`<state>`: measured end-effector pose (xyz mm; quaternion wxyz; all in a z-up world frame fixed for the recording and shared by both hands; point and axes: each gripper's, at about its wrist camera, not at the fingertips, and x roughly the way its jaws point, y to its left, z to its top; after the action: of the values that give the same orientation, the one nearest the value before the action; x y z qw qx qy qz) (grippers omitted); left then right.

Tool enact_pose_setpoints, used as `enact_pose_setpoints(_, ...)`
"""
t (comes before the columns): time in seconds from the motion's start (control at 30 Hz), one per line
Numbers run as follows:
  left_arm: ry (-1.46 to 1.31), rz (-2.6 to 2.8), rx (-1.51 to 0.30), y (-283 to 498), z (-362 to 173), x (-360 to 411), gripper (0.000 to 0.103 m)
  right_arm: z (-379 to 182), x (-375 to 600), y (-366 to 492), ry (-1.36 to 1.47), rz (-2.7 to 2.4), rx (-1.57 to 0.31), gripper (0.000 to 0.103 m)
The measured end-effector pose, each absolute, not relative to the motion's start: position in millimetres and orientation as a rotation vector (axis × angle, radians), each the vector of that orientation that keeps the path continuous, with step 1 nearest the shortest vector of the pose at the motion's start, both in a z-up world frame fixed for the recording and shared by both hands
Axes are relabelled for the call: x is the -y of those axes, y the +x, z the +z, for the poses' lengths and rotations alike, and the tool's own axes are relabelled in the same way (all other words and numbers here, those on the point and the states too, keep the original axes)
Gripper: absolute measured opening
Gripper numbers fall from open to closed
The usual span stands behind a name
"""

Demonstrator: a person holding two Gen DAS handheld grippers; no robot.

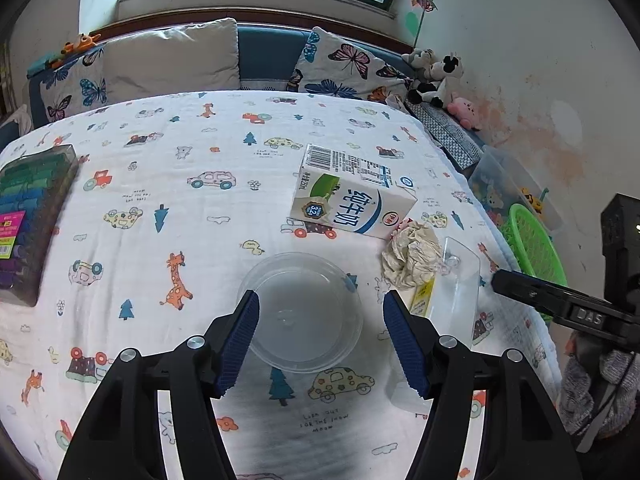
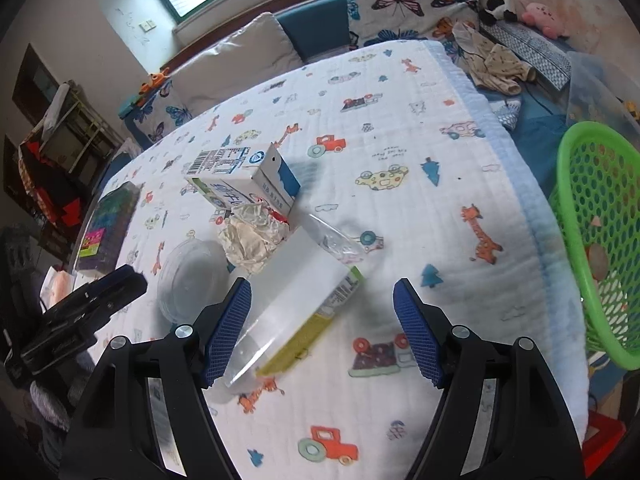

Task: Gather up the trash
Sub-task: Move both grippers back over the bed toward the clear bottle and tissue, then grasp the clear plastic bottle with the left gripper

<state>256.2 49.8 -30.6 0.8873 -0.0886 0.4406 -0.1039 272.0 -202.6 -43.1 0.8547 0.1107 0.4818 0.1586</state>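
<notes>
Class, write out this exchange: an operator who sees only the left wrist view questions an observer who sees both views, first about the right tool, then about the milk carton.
Operator: Is the right tool holding anything?
Observer: No. The right tool is open; the clear plastic package lies on the table between its fingers, not gripped.
Operator: What does the hidden side of the milk carton look like?
Observer: The milk carton has a blue-and-white panel on that side.

We note butterfly cushions (image 1: 348, 68) behind the cartoon-print cloth (image 1: 168, 216), plush toys (image 1: 436, 76) at the wall, a marker box (image 1: 32, 216) at left.
</notes>
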Motion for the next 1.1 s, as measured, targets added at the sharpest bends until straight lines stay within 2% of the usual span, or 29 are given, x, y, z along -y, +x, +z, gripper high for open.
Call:
enact_pose_setpoints(0.27,-0.184,-0.272,-0.922,255.2,-31.5,-45.0,0.062,-49.3,205.2,282.3,0.284,0.294,-1.054,0.074)
enact_pose_setpoints(0.83,-0.033,-0.503,-1.030,264.3,-57.2,54.9,0.062,-33.5,260.7,278.0,0.319,0.248,-1.013,0.074)
enact_pose_setpoints(1.1,0.021,-0.490,-1.045,281.4,-64.9,77.6,0.061,-31.2,276.1,275.5,0.333,0.248,-1.005,0.074)
